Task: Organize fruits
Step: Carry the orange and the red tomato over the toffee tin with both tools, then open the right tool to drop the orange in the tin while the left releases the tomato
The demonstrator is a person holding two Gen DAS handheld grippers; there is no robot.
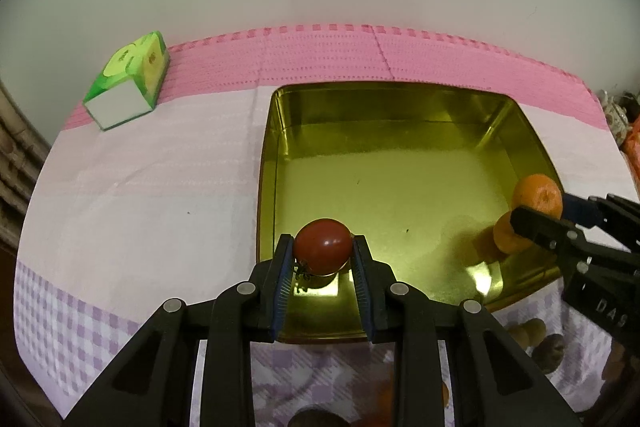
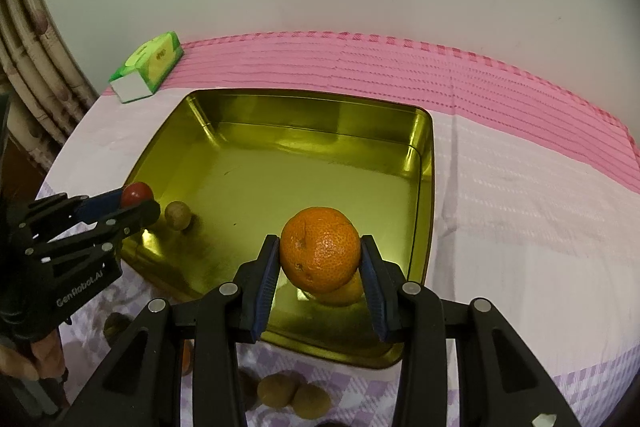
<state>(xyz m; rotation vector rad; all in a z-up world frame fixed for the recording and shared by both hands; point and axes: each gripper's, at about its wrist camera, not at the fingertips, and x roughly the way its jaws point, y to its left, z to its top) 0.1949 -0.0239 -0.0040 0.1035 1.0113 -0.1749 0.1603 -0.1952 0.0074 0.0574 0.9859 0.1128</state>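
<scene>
Left wrist: left gripper (image 1: pixel 322 251) grips tomato (image 1: pixel 322 246) (over tray (image 1: pixel 400 95)).

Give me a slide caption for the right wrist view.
Right gripper holds an orange over the gold tray.

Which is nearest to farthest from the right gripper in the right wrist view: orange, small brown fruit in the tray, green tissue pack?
From the right gripper:
1. Orange, clamped between its fingers over the gold tray's near edge.
2. Small brown fruit, in the tray, left side.
3. Green tissue pack, far left on the tablecloth, beyond the tray.
</scene>
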